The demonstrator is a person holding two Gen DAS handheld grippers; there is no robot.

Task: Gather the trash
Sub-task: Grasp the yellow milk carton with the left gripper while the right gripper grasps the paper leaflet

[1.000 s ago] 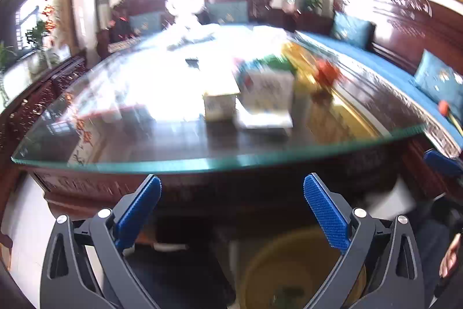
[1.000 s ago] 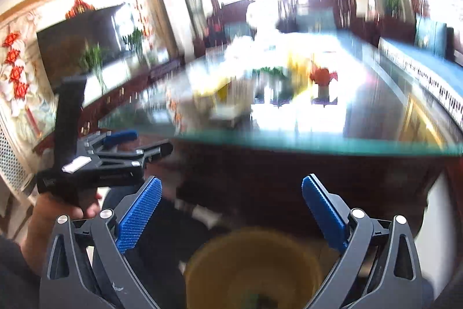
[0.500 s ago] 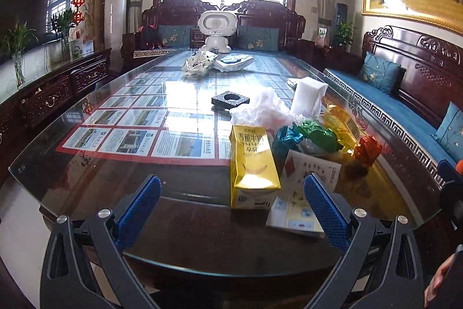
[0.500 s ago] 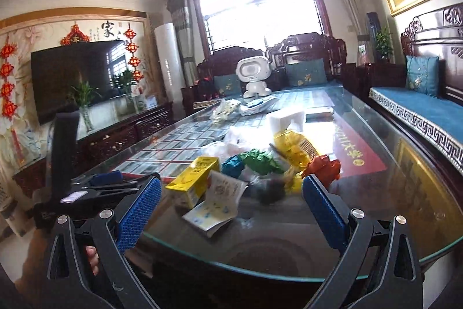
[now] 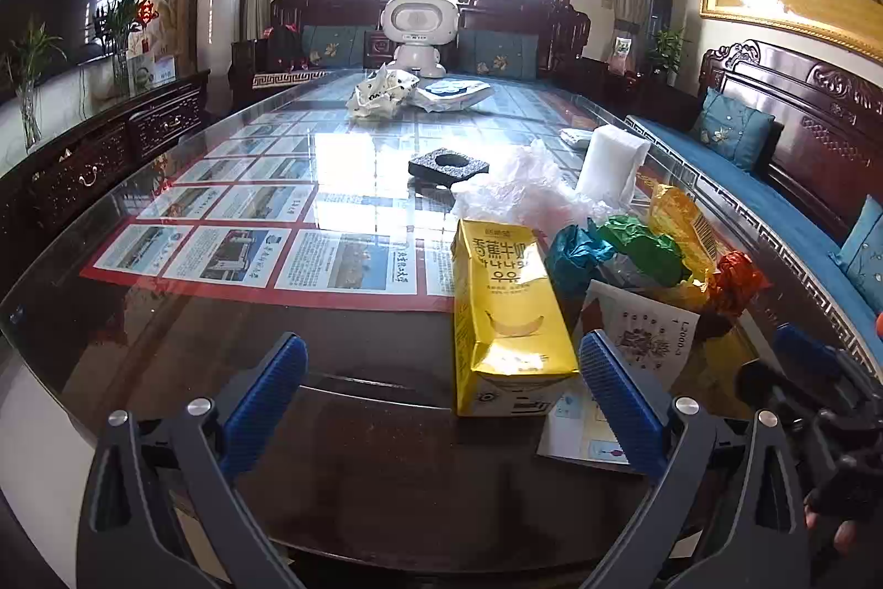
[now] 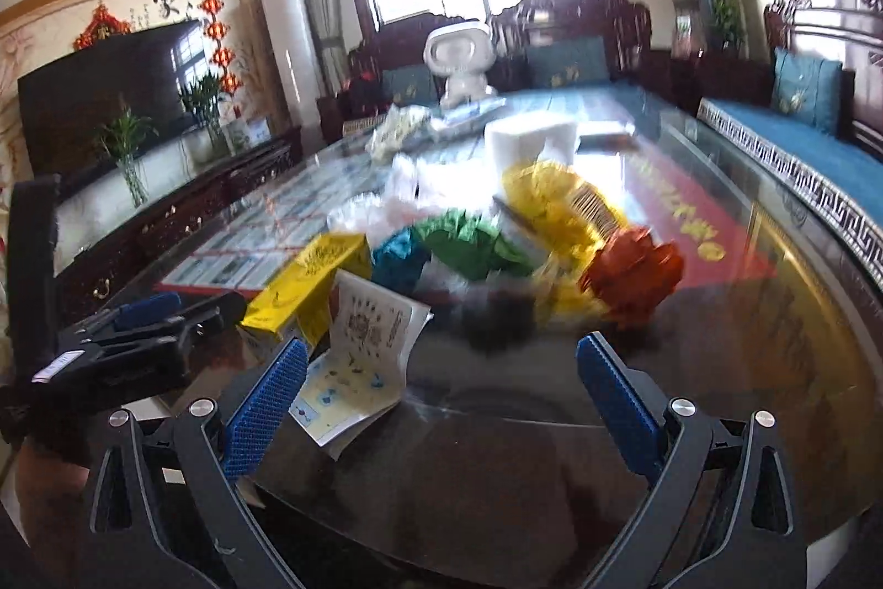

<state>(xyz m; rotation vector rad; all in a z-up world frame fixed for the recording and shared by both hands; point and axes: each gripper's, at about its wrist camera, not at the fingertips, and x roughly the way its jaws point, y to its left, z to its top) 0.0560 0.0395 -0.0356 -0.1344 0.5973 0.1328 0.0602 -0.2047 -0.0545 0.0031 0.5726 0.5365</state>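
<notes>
Since half a second ago both my tools have moved closer over the glass table (image 5: 165, 324). My left gripper (image 5: 441, 390) hovers with its jaws spread wide and empty, the yellow carton (image 5: 505, 313) lying just beyond it, right of centre. My right gripper (image 6: 441, 393) is likewise spread, facing the leaflet (image 6: 364, 357) and the crumpled wrappers (image 6: 552, 247) heaped behind.

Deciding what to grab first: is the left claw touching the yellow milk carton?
Apart. In the left wrist view, the open left claw stands short of the yellow milk carton, dark tabletop visible beside its left finger.
</notes>
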